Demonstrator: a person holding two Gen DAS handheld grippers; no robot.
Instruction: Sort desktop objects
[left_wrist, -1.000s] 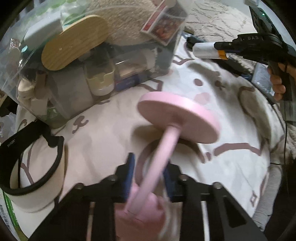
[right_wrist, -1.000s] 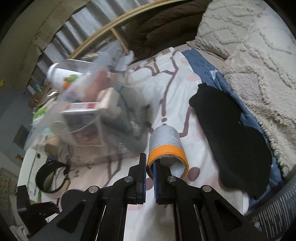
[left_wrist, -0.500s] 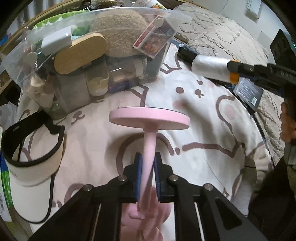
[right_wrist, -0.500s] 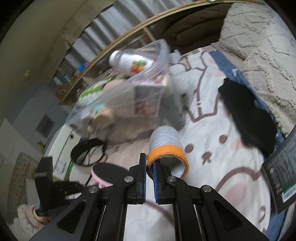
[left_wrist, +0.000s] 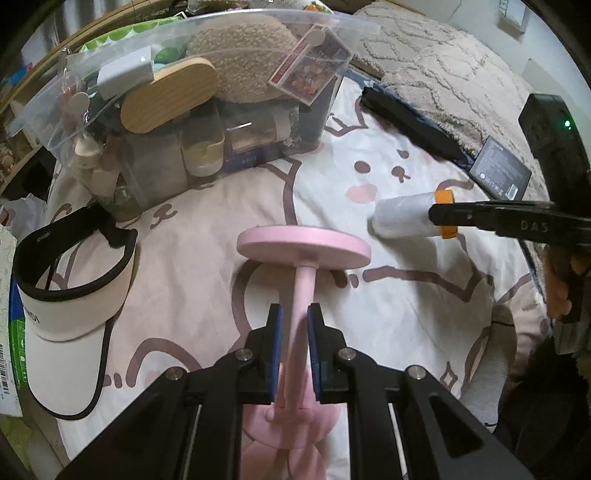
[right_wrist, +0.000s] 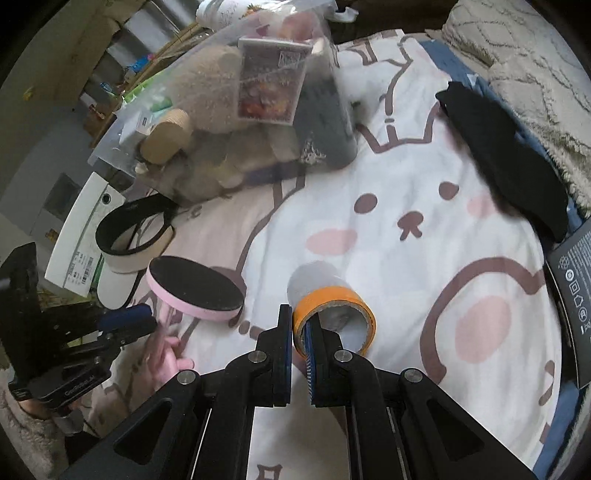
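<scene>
The left hand-held gripper (left_wrist: 294, 323) pinches the thin stem of a pink stand (left_wrist: 303, 248), its round base tipped forward above the bed sheet (left_wrist: 406, 295). The grip sits on a slim, smooth post with the heavy disc far out, so the stand could swivel or slide between the pads.

The right hand-held gripper (right_wrist: 300, 332) is pressed shut on one wall of an orange-rimmed tape roll (right_wrist: 332, 314), held over the sheet at about three o'clock of the stand. Held by its edge alone, the roll may twist loose.

At twelve o'clock the clear storage bin (left_wrist: 317, 107) looks packed nearly full; anything added could slide off or knock out the card box (left_wrist: 308, 70).
</scene>
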